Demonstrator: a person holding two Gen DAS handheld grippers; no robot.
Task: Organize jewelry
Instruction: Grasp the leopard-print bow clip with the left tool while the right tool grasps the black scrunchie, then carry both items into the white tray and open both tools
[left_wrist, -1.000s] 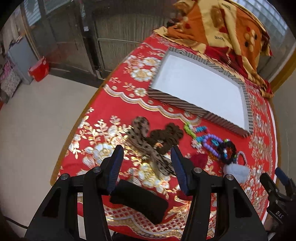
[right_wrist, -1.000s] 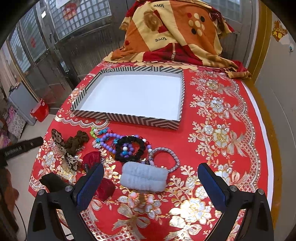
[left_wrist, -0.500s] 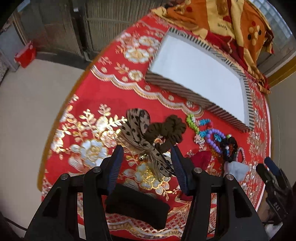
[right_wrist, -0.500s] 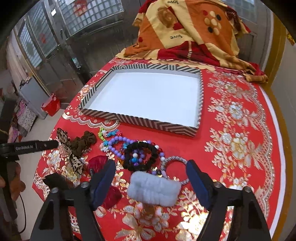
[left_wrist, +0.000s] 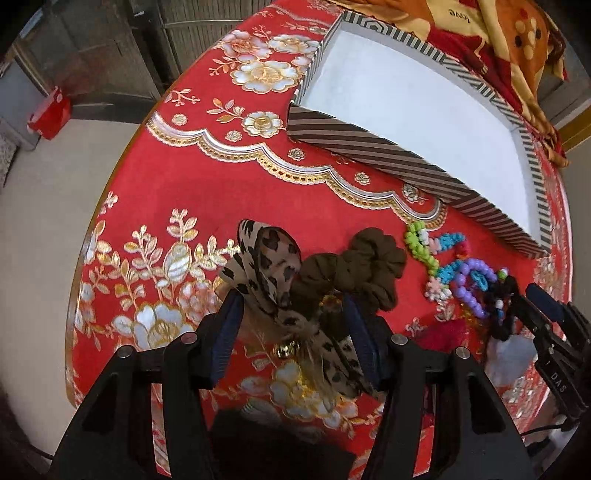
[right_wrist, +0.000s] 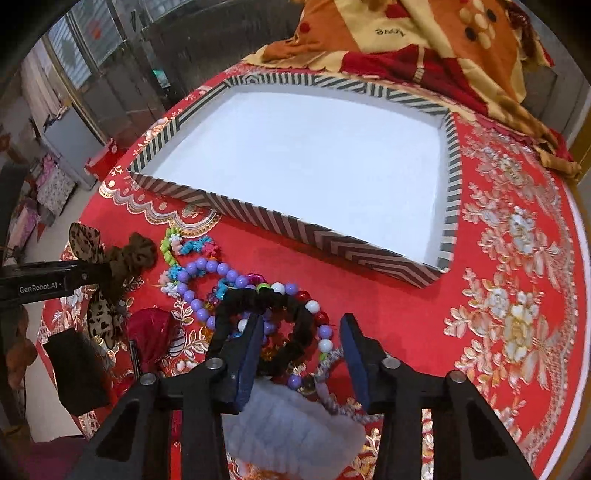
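A striped tray (left_wrist: 369, 147) with a white floor stands at the back of the red table; it also shows in the right wrist view (right_wrist: 332, 236). My left gripper (left_wrist: 293, 314) is open, its jaws on either side of a leopard-print bow (left_wrist: 269, 269) beside a brown scrunchie (left_wrist: 362, 266). My right gripper (right_wrist: 301, 332) is open over a black scrunchie (right_wrist: 266, 299) lying on bead bracelets (right_wrist: 207, 273). A pale fluffy scrunchie (right_wrist: 291, 424) lies under the right gripper's base. A dark red scrunchie (right_wrist: 151, 332) and a black pouch (right_wrist: 77, 373) lie at the left.
An orange and yellow blanket (right_wrist: 424, 40) is heaped behind the tray. The table's left edge (left_wrist: 99, 221) drops to the floor, where a red bin (left_wrist: 50, 114) stands. The left gripper shows in the right wrist view (right_wrist: 55, 282).
Both grippers moved forward and down toward the items. The left now straddles the leopard bow. The right narrowed its jaws and now sits over the black scrunchie.
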